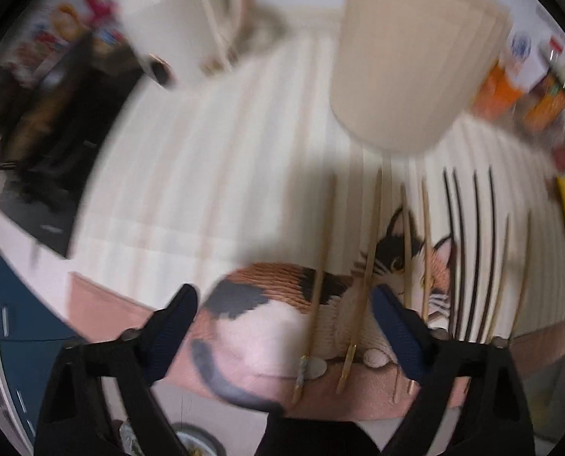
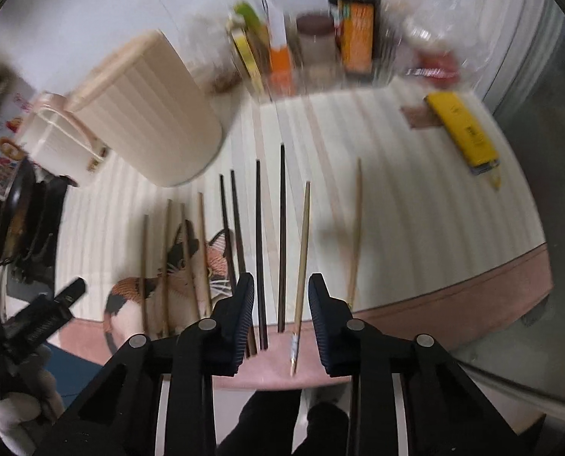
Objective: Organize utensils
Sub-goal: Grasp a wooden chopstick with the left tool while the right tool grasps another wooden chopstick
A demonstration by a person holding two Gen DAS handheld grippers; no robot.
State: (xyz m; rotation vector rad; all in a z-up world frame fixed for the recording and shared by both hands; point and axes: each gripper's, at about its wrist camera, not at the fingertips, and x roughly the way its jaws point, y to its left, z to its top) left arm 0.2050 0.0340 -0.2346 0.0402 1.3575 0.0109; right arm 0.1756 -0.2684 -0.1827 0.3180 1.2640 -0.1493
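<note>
Several chopsticks lie side by side on a cream striped mat with a cat picture (image 1: 267, 304). Light wooden chopsticks (image 1: 366, 266) lie between my open left gripper (image 1: 286, 300). Dark chopsticks (image 2: 259, 250) and a light one (image 2: 301, 266) lie between the fingers of my open right gripper (image 2: 281, 290). A cream ribbed utensil holder (image 2: 149, 114) stands beyond the sticks; it also shows in the left wrist view (image 1: 407, 57). Both grippers hold nothing. The left gripper (image 2: 65, 296) shows at the left of the right wrist view.
A white jug (image 1: 183, 15) stands far left of the holder. A black pan (image 2: 20, 212) sits at the left. Bottles and boxes (image 2: 354, 30) line the back. A yellow box (image 2: 464, 133) lies at the right. The mat's pink edge (image 2: 472, 288) is near me.
</note>
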